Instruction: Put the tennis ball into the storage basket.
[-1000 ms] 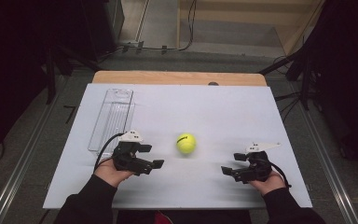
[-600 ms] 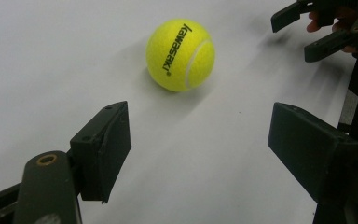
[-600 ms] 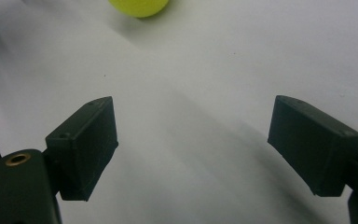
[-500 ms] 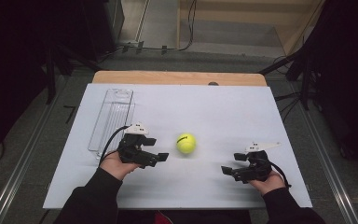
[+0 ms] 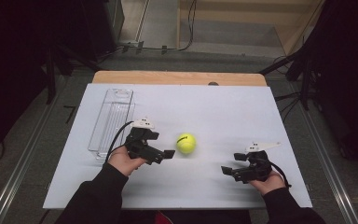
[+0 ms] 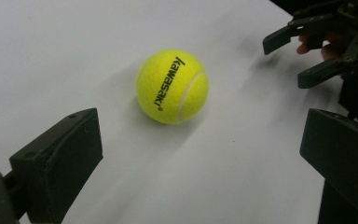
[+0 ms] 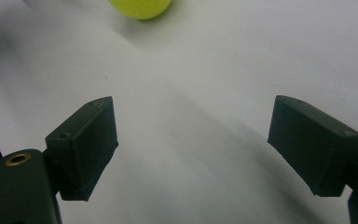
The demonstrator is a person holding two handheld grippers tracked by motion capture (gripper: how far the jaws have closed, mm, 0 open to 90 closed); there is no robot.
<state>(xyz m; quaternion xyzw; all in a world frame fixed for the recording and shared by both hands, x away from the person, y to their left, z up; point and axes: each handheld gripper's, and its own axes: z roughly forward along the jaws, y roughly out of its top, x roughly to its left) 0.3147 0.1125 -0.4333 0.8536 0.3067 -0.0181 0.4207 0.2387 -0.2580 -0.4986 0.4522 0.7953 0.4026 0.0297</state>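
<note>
left gripper (image 5: 167, 154) jaws wide — empty

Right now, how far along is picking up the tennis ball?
Early. Done: the left hand-held gripper faces the tennis ball, its jaws having just opened wide. In hand: nothing; the ball rests on the white table, ahead of the jaws. Left: closing on it and lifting. The right hand-held gripper waits open.

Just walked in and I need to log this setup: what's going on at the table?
A person holds a gripper in each hand over a white table. The left gripper, whose jaws have just been opening, points at a yellow tennis ball with nothing between them. The right gripper waits open, apart from the ball. A clear tray lies at the left.
</note>
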